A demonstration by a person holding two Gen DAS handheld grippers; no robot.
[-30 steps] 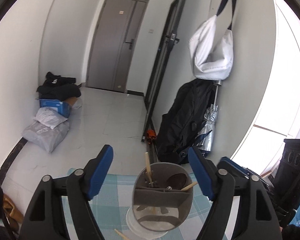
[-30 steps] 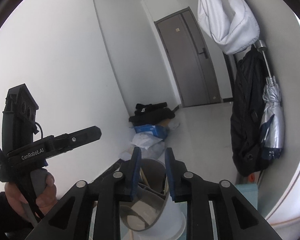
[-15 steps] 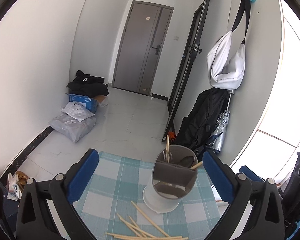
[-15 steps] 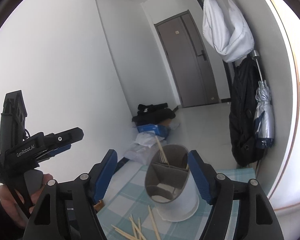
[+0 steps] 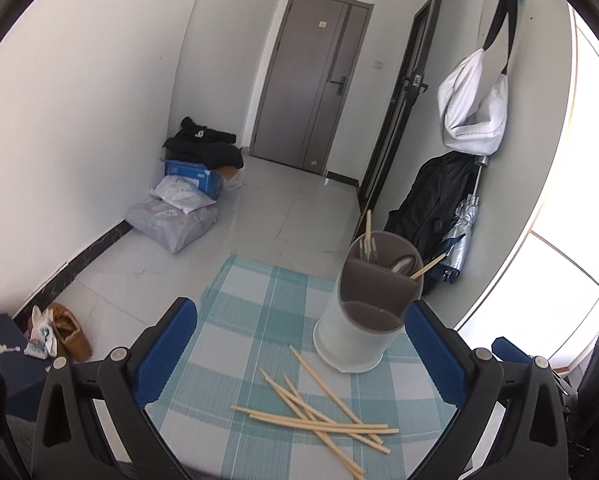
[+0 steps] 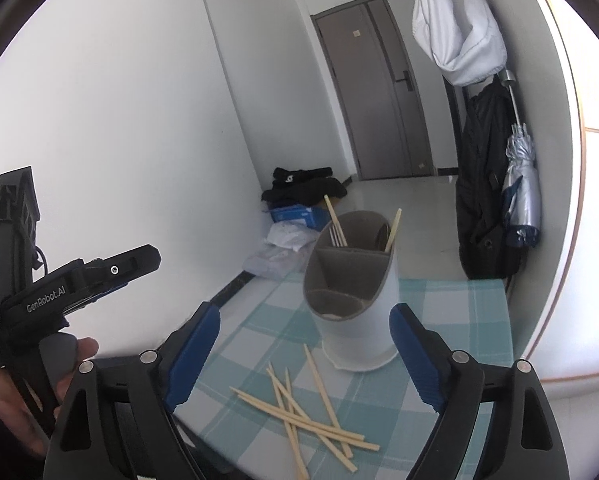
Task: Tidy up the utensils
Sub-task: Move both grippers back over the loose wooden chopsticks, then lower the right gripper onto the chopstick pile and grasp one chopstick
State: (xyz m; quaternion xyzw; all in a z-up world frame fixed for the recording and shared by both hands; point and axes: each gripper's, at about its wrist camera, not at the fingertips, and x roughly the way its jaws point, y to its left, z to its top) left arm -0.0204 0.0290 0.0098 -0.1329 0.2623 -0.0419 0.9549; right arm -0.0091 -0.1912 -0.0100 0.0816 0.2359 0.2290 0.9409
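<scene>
I've backed both claws off the utensil holder (image 5: pixel 369 300) — left gripper (image 5: pixel 303 364) spread wide, right gripper (image 6: pixel 305 354) just opening, both empty — so the loose chopsticks (image 5: pixel 319 416) on the tablecloth (image 5: pixel 239 320) come next

Grey double door (image 5: pixel 313 84), white fabric bag (image 5: pixel 473 108) hung above black coat (image 5: pixel 427 196), folded silver umbrella (image 6: pixel 521 196), blue cardboard box (image 5: pixel 193 176)

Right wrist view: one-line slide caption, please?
Open right gripper facing loose wooden chopsticks before a white-and-grey divided utensil holder on a teal checked cloth.
</scene>
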